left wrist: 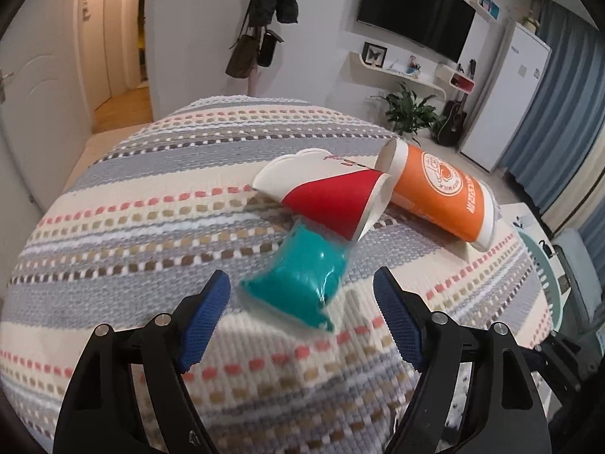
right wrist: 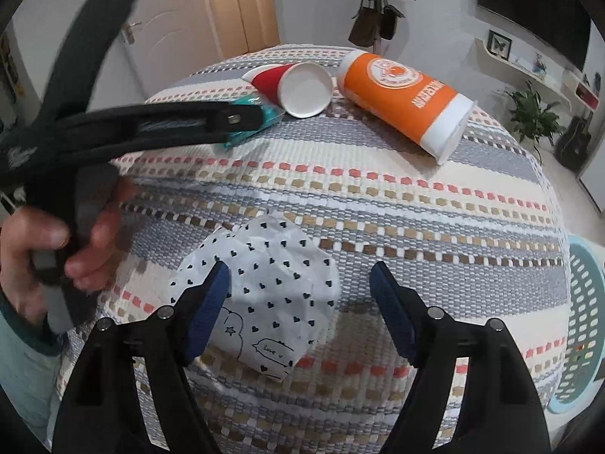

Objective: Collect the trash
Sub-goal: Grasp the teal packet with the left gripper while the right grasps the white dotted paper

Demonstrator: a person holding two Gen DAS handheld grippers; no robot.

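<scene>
Your right gripper [right wrist: 298, 302] gapes over crumpled heart-print paper [right wrist: 261, 295], pads clear: lined up to pinch. Left gripper [left wrist: 302, 316] likewise spread, nothing held, teal packet [left wrist: 298, 283] just ahead. Beyond: red cup [left wrist: 325, 196], orange cup [left wrist: 442, 193] tipped on striped cloth [left wrist: 132, 227]. Teal basket [right wrist: 582, 321] beside table, likely drop point.

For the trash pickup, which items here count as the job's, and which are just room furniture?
Job items: teal packet, red cup, orange cup, heart-print paper, teal basket, left gripper, right gripper.

Bystanders: striped cloth, TV, potted plant, guitar, hanging bags.
</scene>
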